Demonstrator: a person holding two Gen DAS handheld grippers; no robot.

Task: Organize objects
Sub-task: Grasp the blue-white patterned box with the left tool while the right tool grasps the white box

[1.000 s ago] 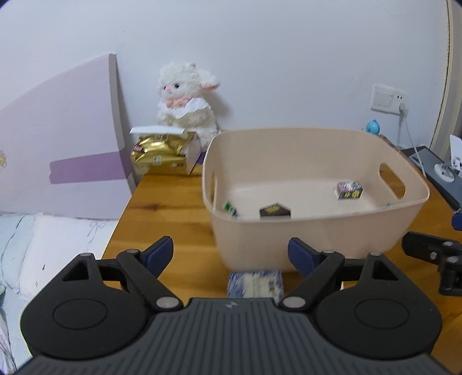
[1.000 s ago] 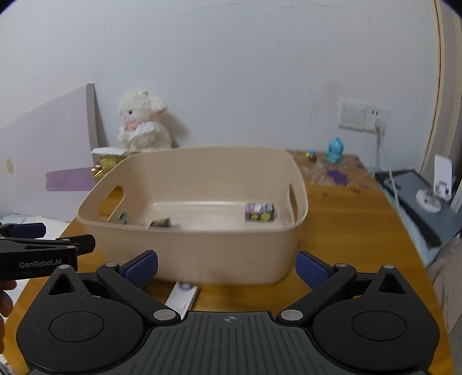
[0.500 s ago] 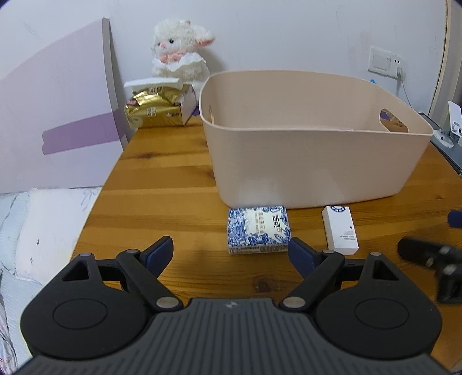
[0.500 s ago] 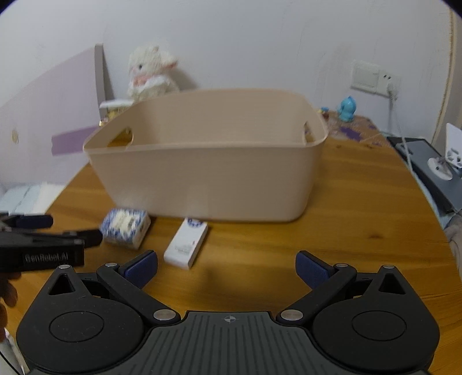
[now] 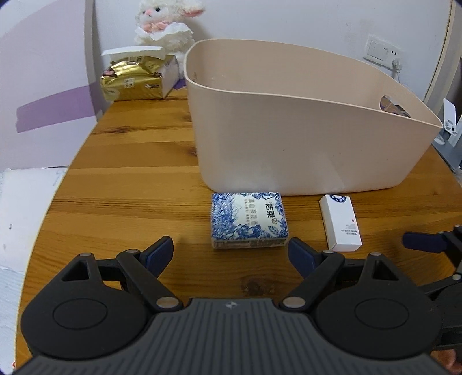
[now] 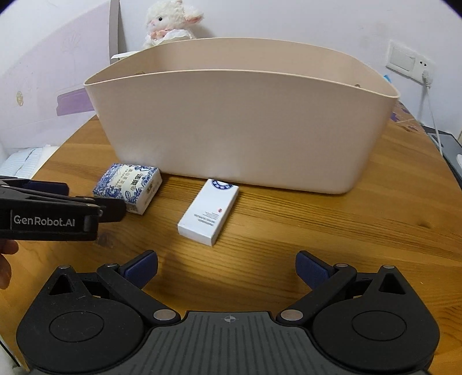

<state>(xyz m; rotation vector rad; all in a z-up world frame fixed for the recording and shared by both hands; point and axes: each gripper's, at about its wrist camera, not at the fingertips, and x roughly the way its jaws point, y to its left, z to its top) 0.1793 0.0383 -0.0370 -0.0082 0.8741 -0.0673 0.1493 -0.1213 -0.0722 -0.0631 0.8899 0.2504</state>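
Both claws, left claw (image 5: 231, 252) and right claw (image 6: 226, 266), have lowered, spread wide, empty.

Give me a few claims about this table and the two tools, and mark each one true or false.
1. The blue box lies on the table in front of the bin. True.
2. The white box is inside the bin. False: it lies on the table, outside the bin.
3. The left tool is open and holds nothing. True.
4. The right tool grips the white box. False: it is open, short of the box.
5. A plush lamb sits behind the bin by the wall. True.
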